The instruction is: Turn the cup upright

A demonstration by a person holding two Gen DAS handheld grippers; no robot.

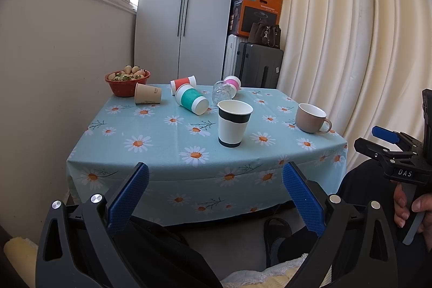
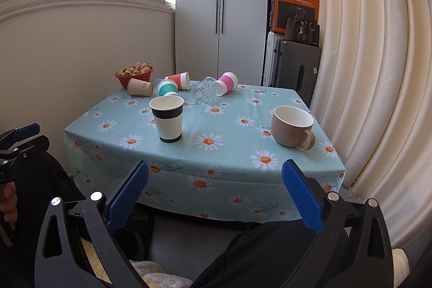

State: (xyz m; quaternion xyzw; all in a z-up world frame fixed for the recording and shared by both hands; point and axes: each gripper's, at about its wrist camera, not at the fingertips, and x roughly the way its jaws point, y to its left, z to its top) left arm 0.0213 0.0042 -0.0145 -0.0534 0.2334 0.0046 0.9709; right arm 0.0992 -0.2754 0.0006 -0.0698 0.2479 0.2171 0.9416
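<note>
Left wrist view, left hand-held gripper (image 1: 215,196): held back off the near edge of the desk (image 1: 167,136), low over the person's lap; its blue pads stand wide apart with nothing between them.
Left wrist view, right hand-held gripper (image 1: 383,139): at the far right, gripped by a hand (image 1: 410,207) on its trigger; seen side-on, so how far it is open cannot be told here.
Left wrist view, upright cups: a black-banded paper cup (image 1: 234,123) stands mouth up near the middle, and a beige mug (image 1: 310,117) stands to the right, handle toward the right.
Left wrist view, lying cups: along the far side a tan paper cup (image 1: 148,93), a red cup (image 1: 183,84), a teal cup (image 1: 192,99), a clear glass (image 1: 222,93) and a pink cup (image 1: 232,84) all lie on their sides; whichever one the task means, several cups are still down.
Left wrist view, bowl: a red bowl of fruit (image 1: 127,82) sits at the far left corner, out of the way.
Right wrist view, right hand-held gripper (image 2: 214,196): also drawn back short of the near edge, pads spread wide and empty, aimed between the paper cup and the mug.
Right wrist view, stage: two vessels upright and five down fits either a pause between flips or a wait, judging by the cups alone.
Right wrist view, reach: the lying cups are bunched at the far side, so the upright paper cup stands in the way of a straight reach.
</note>
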